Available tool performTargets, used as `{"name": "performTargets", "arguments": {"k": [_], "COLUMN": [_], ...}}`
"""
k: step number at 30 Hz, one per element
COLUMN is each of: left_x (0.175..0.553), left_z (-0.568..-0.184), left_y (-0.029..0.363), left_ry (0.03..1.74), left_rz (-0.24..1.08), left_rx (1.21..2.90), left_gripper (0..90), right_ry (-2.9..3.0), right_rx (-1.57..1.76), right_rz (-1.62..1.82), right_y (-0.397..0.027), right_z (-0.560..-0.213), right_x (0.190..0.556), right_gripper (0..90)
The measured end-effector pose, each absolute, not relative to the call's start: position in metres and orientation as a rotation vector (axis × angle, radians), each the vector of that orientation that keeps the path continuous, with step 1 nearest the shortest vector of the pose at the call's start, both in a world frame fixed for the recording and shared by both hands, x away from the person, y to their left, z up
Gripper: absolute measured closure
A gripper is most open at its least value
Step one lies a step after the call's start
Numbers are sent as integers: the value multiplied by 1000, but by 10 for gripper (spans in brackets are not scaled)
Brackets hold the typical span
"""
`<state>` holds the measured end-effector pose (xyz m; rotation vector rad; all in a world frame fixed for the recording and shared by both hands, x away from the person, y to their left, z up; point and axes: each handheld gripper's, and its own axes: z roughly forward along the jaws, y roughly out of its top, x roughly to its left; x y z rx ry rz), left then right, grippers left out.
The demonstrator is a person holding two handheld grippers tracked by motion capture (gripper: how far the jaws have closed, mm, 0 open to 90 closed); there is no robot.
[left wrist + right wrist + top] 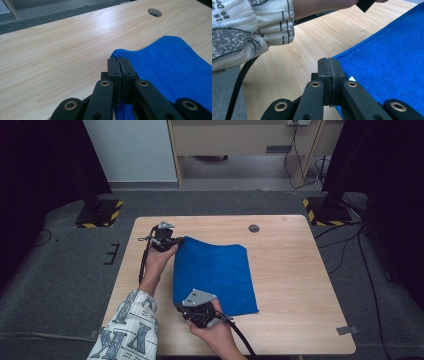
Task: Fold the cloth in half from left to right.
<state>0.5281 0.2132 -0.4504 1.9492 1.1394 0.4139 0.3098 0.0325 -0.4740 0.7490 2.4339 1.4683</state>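
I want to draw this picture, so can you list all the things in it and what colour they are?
cloth: one, blue, middle of the table, its left corners pinched and lifted
table: one, light wood, with a round hole near the far edge
stands: two, black with yellow stripes, on the grey floor behind the table
left gripper: one, black, fingers shut on the cloth's far left corner
right gripper: one, black, fingers shut on the cloth's near left corner
sleeve: one, white with grey letters

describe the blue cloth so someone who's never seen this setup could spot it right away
Start at the light wooden table in the middle of the grey carpeted floor. The blue cloth lies on its left half, with the left gripper shut on its far left corner and the right gripper shut on its near left corner. It is the one soft, bright blue thing on the table.
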Motion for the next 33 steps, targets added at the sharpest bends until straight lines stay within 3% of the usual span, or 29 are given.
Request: {"name": "performTargets", "arguments": {"k": [16,27,33], "left_x": [526,521,525], "left_z": [-445,-442,-448], "left_y": [234,269,262], "left_ry": [1159,1212,1223], "left_rz": [402,406,386], "left_rx": [1931,1925,1928], "left_gripper": [884,884,883], "right_ry": [2406,2399,2428], "right_rx": [727,704,719], "right_rz": [1495,1580,1594], "right_y": [60,92,81], "right_z": [-466,-458,-461], "right_x": [307,305,311], "right_gripper": [898,897,895]}}
